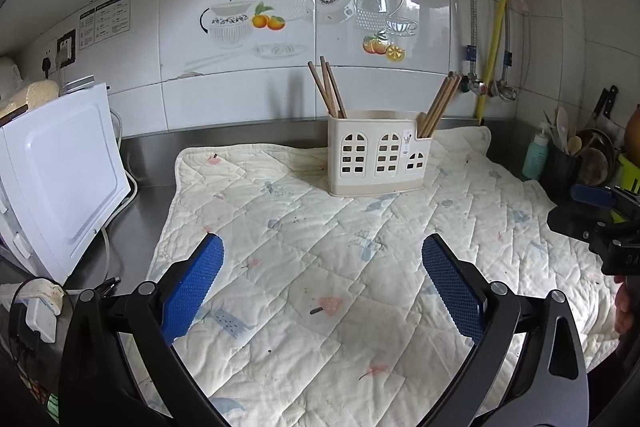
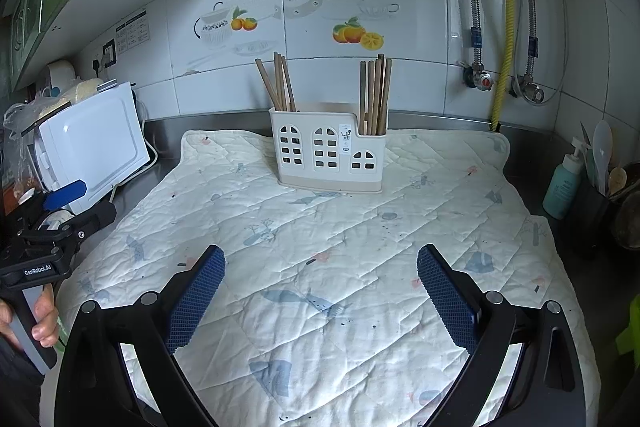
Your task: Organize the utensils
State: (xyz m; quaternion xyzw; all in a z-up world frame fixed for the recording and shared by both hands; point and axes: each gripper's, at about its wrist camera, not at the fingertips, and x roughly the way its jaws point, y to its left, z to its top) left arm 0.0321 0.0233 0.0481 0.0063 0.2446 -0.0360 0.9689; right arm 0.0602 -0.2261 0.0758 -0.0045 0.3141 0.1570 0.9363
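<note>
Left wrist view shows the left hand-held gripper [image 1: 322, 259] spread wide, holding nothing, above a quilted cream cloth [image 1: 320, 287] on the steel bench [image 1: 148, 163]. The right hand-held gripper [image 2: 320, 267] gapes equally, empty. A cream plastic utensil holder [image 2: 328, 155] with brown wooden chopsticks [image 2: 374, 95] stands near the cloth's back edge.

"GenRobot.AI" stands in white letters on the black body of the left gripper [image 2: 60, 211], seen from the right wrist. The label on the holder [image 2: 345, 141] and the notice [image 2: 133, 30] on the wall tiles carry print too small to read.
</note>
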